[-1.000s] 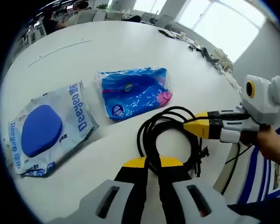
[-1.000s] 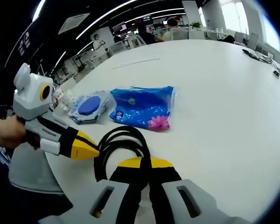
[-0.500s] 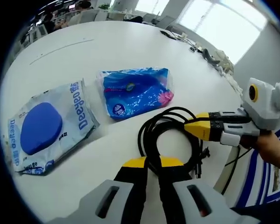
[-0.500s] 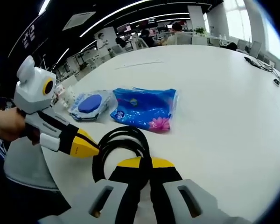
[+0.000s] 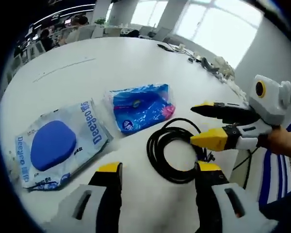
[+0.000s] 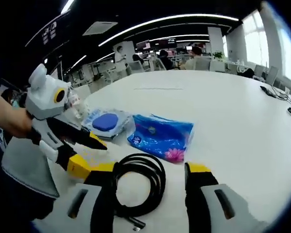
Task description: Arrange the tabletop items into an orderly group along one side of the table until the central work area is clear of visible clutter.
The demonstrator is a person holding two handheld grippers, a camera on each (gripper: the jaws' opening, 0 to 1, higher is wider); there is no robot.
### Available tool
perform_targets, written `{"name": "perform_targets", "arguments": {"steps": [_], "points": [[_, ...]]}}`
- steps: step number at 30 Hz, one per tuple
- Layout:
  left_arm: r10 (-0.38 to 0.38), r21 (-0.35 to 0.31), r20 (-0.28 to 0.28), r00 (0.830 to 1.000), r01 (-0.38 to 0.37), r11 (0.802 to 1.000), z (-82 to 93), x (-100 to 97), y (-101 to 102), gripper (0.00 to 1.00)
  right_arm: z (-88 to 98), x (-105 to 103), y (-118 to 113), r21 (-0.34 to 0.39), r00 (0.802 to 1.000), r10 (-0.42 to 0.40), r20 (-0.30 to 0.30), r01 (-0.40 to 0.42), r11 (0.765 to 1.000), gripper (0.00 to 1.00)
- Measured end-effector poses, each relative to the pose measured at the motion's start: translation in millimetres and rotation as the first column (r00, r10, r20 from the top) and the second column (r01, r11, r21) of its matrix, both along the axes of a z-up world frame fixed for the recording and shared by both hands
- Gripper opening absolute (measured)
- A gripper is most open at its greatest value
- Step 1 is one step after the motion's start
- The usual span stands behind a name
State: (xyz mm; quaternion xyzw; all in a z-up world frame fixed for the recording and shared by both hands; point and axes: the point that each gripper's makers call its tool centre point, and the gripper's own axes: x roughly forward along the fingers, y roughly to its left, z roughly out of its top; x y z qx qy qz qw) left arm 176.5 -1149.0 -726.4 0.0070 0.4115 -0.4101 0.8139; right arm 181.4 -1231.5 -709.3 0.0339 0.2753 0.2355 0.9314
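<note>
A coiled black cable point(image 5: 154, 151) lies flat on the white table point(image 5: 87, 63), just beyond my left gripper point(image 5: 159, 169), which is open with nothing between its yellow-tipped jaws. My right gripper point(image 5: 194, 125) comes in from the right, also open, its tips by the coil's far side. In the right gripper view the cable point(image 6: 159, 178) rests between the spread jaws of my right gripper point(image 6: 150, 170), and the left gripper point(image 6: 96, 158) stands open at its left. A blue tissue pack point(image 5: 140, 104) point(image 6: 162, 136) and a wet wipes pack point(image 5: 58, 143) point(image 6: 105, 122) lie side by side behind the coil.
The table's near edge point(image 5: 237, 162) runs close to the coil. Loose cords and small items point(image 5: 203, 56) sit along the far edge. A hand point(image 6: 12, 121) holds the left gripper. Office desks and seated people point(image 6: 194, 53) stand beyond the table.
Both grippers were shut on the cable coil and now stand open; the coil lies free on the table. Both cameras have drawn back and risen a little.
</note>
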Motion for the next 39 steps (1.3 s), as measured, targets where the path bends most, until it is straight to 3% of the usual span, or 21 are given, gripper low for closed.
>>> {"name": "perform_targets", "arguments": {"steps": [1, 4, 7, 13, 22, 39], "points": [[0.011, -0.013, 0.015, 1.0, -0.011, 1.0, 3.8, 0.9, 3, 0.79, 6.4, 0, 2, 0.008, 1.0, 0.0, 0.024, 0.0, 1.0, 0.8], [0.05, -0.062, 0.014, 0.999, -0.049, 0.997, 15.1, -1.9, 14, 0.95, 19.0, -2, 4, 0.043, 0.999, -0.008, 0.051, 0.006, 0.999, 0.9], [0.06, -0.069, -0.003, 0.998, -0.06, 0.996, 18.3, -4.8, 26, 0.96, 24.3, -4, 6, 0.052, 0.998, -0.005, 0.061, 0.002, 0.999, 0.99], [0.063, -0.077, 0.043, 0.997, -0.059, 0.995, 25.9, -1.8, 36, 0.96, 20.5, -3, 4, 0.041, 0.999, -0.015, 0.039, 0.013, 0.999, 1.0], [0.045, -0.07, 0.106, 0.993, -0.038, 0.997, 37.7, 2.5, 49, 0.96, 29.1, -2, 10, 0.034, 0.999, -0.011, 0.047, 0.01, 0.999, 0.99], [0.125, -0.084, 0.104, 0.987, -0.117, 0.99, 46.2, -2.4, 100, 0.96, 31.8, -18, 17, 0.025, 0.999, -0.032, 0.018, 0.032, 0.999, 0.96]]}}
